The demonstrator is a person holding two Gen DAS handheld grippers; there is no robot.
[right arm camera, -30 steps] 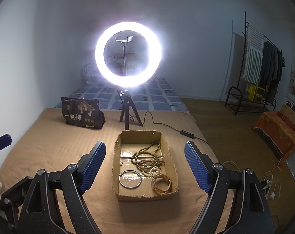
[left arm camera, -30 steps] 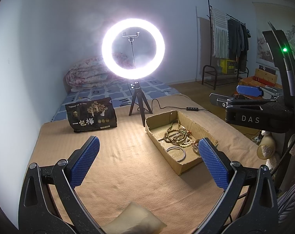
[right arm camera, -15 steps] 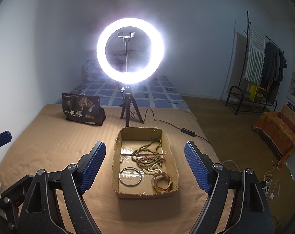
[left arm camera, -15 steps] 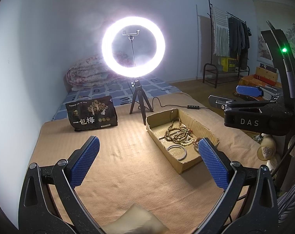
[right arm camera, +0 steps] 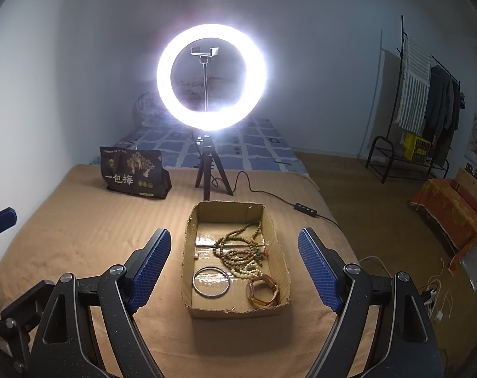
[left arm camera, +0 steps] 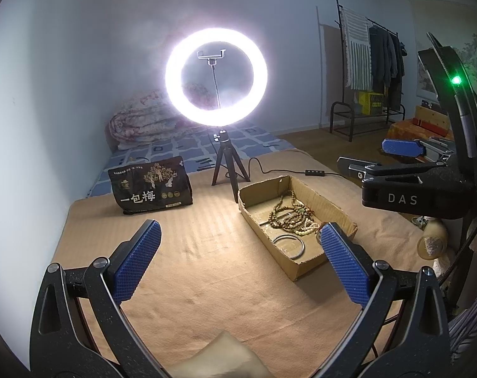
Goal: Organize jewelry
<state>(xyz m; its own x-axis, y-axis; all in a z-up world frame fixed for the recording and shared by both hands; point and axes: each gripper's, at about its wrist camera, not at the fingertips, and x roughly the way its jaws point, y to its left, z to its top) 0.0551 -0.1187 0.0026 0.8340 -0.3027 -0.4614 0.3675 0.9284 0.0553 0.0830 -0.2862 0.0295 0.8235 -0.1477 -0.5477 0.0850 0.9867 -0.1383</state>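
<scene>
A shallow cardboard box (right arm camera: 188, 245) sits on the tan blanket, also in the left wrist view (left arm camera: 263, 230). It holds bead necklaces (right arm camera: 241, 253), a metal bangle (right arm camera: 211, 282) and a watch with a tan strap (right arm camera: 263, 289). The beads (left arm camera: 289, 217) and bangle (left arm camera: 289, 246) also show in the left wrist view. My right gripper (right arm camera: 235, 266) is open and empty, held above the box's near half. My left gripper (left arm camera: 238, 258) is open and empty, left of the box. The right gripper's body (left arm camera: 415, 186) shows at the right of the left wrist view.
A lit ring light on a small tripod (right arm camera: 210, 78) stands behind the box, its cable (right arm camera: 270, 193) running right. A black snack bag (right arm camera: 134, 174) stands at the back left. A folded quilt (left arm camera: 137, 123) lies behind. A clothes rack (right arm camera: 427, 100) stands on the floor, right.
Both grippers have drifted slightly; the box sits a little lower and nearer in both views. Both stay open and empty.
</scene>
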